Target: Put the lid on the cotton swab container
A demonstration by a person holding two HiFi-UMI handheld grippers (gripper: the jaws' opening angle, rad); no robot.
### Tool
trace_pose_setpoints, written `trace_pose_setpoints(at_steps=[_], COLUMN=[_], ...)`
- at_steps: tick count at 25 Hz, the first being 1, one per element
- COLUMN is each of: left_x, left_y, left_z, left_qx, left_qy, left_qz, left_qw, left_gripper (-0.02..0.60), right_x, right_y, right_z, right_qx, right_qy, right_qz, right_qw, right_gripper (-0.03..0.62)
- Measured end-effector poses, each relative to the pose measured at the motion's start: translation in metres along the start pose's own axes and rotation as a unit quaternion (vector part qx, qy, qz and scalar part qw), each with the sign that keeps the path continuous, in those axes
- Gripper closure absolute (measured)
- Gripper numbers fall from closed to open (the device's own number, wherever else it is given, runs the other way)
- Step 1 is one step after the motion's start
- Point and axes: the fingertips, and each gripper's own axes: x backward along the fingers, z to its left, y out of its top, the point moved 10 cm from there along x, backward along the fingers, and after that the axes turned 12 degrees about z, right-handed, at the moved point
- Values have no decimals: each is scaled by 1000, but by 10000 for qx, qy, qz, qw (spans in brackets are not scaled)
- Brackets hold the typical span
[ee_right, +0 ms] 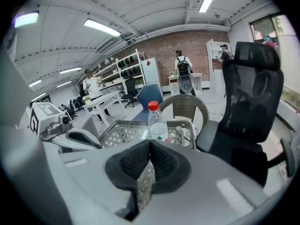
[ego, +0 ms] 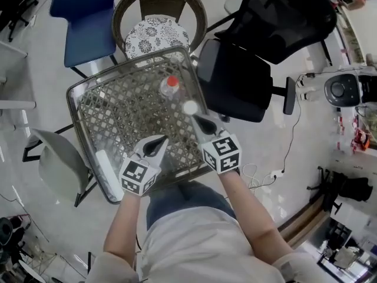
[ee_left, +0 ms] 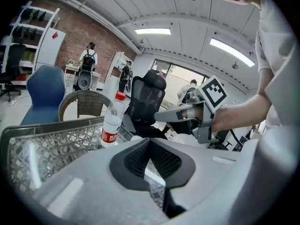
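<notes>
A small white round container (ego: 190, 107) stands on the glass-topped wicker table (ego: 118, 108), just right of a clear water bottle with a red cap (ego: 170, 85). In the right gripper view it shows as a pale cylinder (ee_right: 180, 129) beside the bottle (ee_right: 157, 123). I cannot tell whether a lid is on it, and I see no separate lid. My right gripper (ego: 196, 119) is shut with nothing between its jaws, its tips just short of the container. My left gripper (ego: 163, 140) is also shut and empty, lower left of it, above the table's near part.
A black office chair (ego: 247, 69) stands close against the table's right side. A wicker chair with a patterned cushion (ego: 158, 34) and a blue chair (ego: 82, 22) are at the far side. A grey chair (ego: 56, 164) is at the left. People stand in the background room.
</notes>
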Motion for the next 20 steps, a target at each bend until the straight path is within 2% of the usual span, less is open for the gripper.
trace_pose_setpoints(at_steps=[5, 10, 15, 20], left_x=[31, 60, 92, 121], left_y=[22, 49, 63, 68], left_z=[-13, -29, -57, -81], left_qx=[-7, -237, -599, -756], left_qy=[79, 176, 208, 358], left_qz=[-466, -837, -1066, -1267], left_qw=[9989, 9961, 9923, 9884], left_gripper=[575, 575, 575, 575], right_x=[32, 68, 112, 156], right_y=[7, 16, 15, 13], right_z=[18, 33, 51, 66], right_qx=[66, 218, 233, 379], right_qy=[140, 228, 329, 322], right_qz=[-327, -678, -1145, -1553], right_qw=[9993, 9972, 9926, 9866], right_gripper=[591, 591, 591, 591])
